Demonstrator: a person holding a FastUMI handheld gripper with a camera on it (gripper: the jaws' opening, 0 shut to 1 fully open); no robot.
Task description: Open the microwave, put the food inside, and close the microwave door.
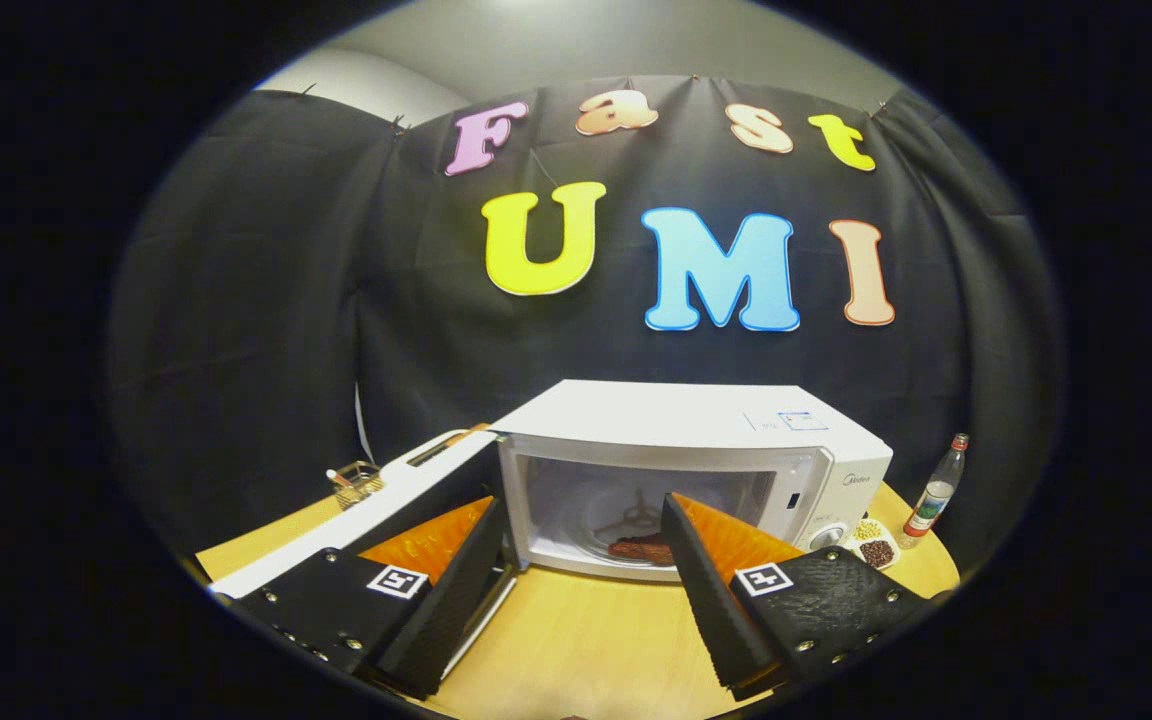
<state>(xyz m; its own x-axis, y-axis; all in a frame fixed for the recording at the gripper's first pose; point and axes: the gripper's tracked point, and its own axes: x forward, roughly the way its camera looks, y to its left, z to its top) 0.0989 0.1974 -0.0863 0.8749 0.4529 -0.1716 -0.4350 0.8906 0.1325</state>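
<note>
Hand-held gripper: wedge fingers w/ ribbed inner faces, small screws, one square b/w marker tag each.

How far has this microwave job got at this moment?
Done: the microwave door is swung wide open and the food already lies inside the cavity. In hand: nothing; the gripper is open and empty, its fingers spread in front of the opening, the food beyond them. Left: closing the door, which stands out beside one finger.
</note>
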